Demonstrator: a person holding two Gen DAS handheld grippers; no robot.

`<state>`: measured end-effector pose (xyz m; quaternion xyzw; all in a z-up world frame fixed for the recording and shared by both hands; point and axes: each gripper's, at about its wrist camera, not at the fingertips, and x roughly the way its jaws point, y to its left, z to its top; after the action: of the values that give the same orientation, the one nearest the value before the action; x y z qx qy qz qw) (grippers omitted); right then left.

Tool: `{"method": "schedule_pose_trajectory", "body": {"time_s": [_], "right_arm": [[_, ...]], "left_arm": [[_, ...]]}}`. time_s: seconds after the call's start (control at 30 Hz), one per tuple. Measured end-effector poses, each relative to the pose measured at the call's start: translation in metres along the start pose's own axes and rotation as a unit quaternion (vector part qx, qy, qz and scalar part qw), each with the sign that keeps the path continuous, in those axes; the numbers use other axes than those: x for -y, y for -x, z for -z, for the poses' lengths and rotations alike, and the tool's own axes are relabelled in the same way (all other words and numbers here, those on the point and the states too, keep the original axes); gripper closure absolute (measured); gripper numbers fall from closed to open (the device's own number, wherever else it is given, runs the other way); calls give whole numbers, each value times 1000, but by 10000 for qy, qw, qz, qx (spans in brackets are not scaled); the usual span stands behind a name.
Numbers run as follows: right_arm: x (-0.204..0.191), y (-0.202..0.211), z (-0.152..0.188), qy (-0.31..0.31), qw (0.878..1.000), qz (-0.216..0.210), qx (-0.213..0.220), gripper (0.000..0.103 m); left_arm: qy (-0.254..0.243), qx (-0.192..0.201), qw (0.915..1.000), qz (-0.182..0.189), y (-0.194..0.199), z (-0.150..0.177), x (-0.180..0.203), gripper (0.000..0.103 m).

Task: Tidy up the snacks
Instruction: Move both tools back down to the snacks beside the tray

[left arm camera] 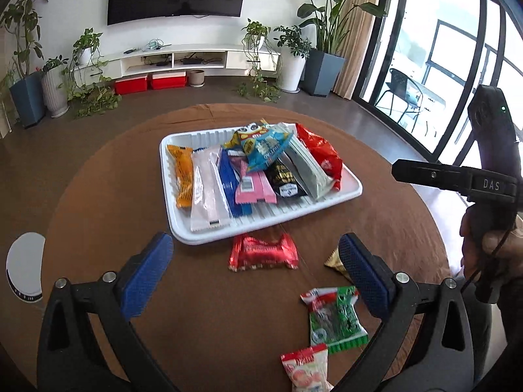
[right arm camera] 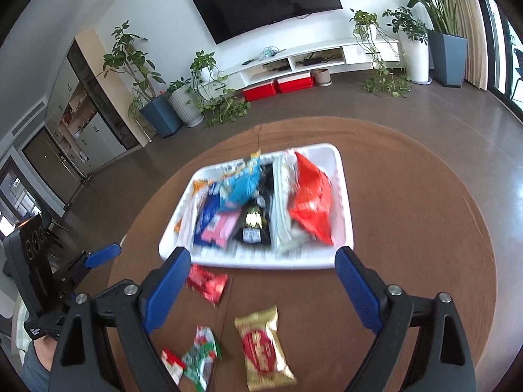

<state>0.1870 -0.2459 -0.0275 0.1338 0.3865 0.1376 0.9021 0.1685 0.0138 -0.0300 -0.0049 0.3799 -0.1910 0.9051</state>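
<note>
Snacks still loose lie on the brown table (left arm camera: pixel 98 202), in the lower half of both wrist views, below the white tray (left arm camera: pixel 354 192) that already holds a row of packets. Both grippers hang empty with their jaws spread wide, nothing between the pads.

In the left wrist view, the red wrapped snack (left arm camera: pixel 264 252) sits almost dead centre between the left gripper (left arm camera: pixel 256 261) fingers, just below the tray's near rim. Its long axis runs left to right across the frame, so it lies crosswise to the fingers and its crimped ends point at the two pads. My judgement is that this hand is the nearer one to it.

In the right wrist view, the gold packet (right arm camera: pixel 264 348) lies between the right gripper (right arm camera: pixel 263 281) fingers, lower centre, its long axis nearly top to bottom, tilted slightly. The right hand looks nearer to that one.

A green packet (left arm camera: pixel 336 318) and a red-and-white packet (left arm camera: pixel 305 370) sit lower right in the left view, well below the tray.
</note>
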Motion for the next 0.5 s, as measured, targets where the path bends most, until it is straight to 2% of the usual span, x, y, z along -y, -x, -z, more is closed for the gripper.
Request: {"method": "schedule_pose_trajectory", "body": {"time_s": [0.3,0.4,0.5], "right_arm": [[-15,31,74,123,9998,86,-88,11],[-18,35,93,33,9999,14,-147,11],[-21,36,108,36,9997,0,-225,11]], "left_arm": [[49,-441,9990,49,24,79,32,0],[24,-567,9984,74,25,99,43,0],[226,-710,9970,204,25,112,46,0]]}}
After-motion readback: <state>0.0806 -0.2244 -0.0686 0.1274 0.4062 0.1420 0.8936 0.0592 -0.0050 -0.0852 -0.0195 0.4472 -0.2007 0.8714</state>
